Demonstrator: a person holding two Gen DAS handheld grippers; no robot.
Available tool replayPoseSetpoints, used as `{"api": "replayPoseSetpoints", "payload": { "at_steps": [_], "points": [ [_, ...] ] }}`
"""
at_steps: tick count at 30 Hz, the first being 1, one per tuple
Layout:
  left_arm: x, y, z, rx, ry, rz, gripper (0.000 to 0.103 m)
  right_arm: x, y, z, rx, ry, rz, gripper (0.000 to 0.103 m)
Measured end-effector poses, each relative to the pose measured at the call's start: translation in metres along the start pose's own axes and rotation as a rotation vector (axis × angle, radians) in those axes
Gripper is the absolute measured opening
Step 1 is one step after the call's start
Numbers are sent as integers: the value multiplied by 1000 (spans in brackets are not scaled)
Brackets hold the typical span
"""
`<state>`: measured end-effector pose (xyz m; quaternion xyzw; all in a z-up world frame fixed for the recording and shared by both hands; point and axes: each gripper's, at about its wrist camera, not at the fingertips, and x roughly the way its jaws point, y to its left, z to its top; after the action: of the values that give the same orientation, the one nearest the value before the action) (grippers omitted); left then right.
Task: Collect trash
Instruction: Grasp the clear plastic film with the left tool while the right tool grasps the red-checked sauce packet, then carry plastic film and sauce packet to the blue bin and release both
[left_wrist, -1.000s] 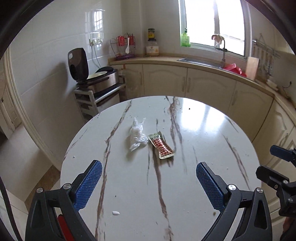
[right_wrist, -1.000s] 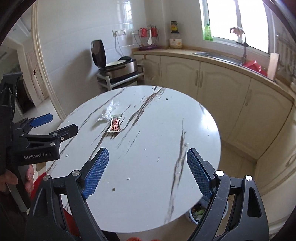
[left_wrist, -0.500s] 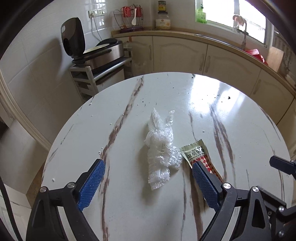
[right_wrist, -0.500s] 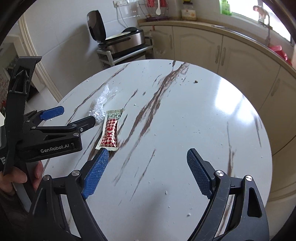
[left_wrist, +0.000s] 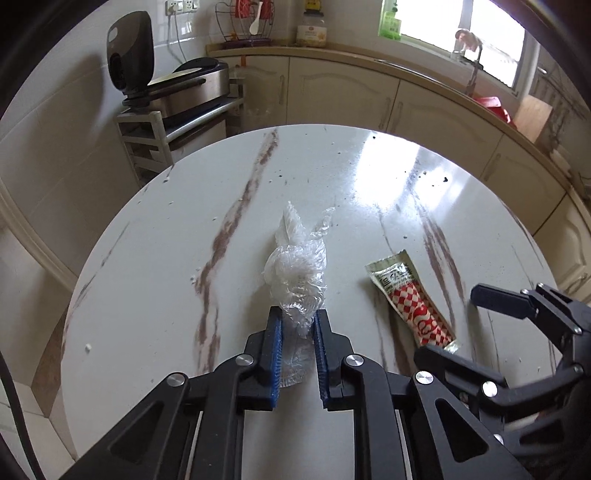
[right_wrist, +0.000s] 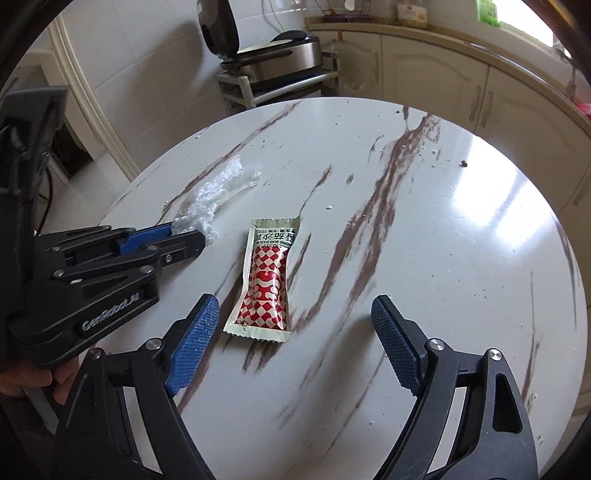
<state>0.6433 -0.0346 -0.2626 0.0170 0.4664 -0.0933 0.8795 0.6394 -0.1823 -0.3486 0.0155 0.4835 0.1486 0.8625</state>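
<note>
A crumpled clear plastic wrap (left_wrist: 298, 266) lies on the round marble table (left_wrist: 147, 266). My left gripper (left_wrist: 297, 321) is shut on the near end of the wrap; this also shows in the right wrist view (right_wrist: 186, 238), where the wrap (right_wrist: 218, 188) trails away from it. A red-and-white checked sauce packet (right_wrist: 267, 277) lies flat just right of the wrap, also seen in the left wrist view (left_wrist: 412, 299). My right gripper (right_wrist: 293, 317) is open, low over the table, with the packet's near end between its fingers.
Small crumbs dot the table. A metal rack with an open cooker (left_wrist: 173, 92) stands beyond the table's far left edge. Kitchen cabinets and a counter (left_wrist: 369, 92) with a sink run along the back and right.
Both grippers moved forward and down to the trash. My left gripper closed on the plastic wrap. My right gripper came up to the packet, staying open.
</note>
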Motion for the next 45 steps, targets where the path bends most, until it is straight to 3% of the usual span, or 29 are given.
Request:
{"api": "replayPoseSetpoints", "payload": {
  "at_steps": [2, 3, 7, 8, 9, 12, 20, 27, 33, 40, 45],
  "points": [
    [-10, 7, -10, -10, -2, 13, 12, 5, 8, 5, -21, 2, -6, 77],
    [-15, 10, -14, -19, -4, 22, 12, 7, 12, 7, -36, 2, -11, 69],
    [-34, 13, -32, -30, -2, 37, 12, 11, 28, 8, -113, 0, -95, 54],
    [-36, 13, -34, -34, -1, 38, 12, 10, 30, 6, -127, -7, -98, 41],
    [-40, 11, -37, -39, 0, 33, 12, 8, 33, 4, -139, -8, -91, 21],
    [-51, 3, -44, -34, -1, 19, 12, 0, 36, -4, -150, 1, -91, 11],
    [-106, -42, -68, 0, -72, -34, 12, -76, 3, -36, -32, -104, 52, 9],
    [-176, -105, -85, 70, -195, -37, 12, -172, -29, -76, 19, -263, 90, 9],
    [-212, -168, -114, 136, -257, -26, 12, -234, -67, -120, 80, -356, 86, 10],
    [-224, -257, -141, 266, -260, -87, 12, -282, -133, -179, 201, -429, 50, 10],
    [-206, -310, -135, 347, -222, -151, 12, -297, -188, -216, 319, -461, 7, 10]
  ]
}}
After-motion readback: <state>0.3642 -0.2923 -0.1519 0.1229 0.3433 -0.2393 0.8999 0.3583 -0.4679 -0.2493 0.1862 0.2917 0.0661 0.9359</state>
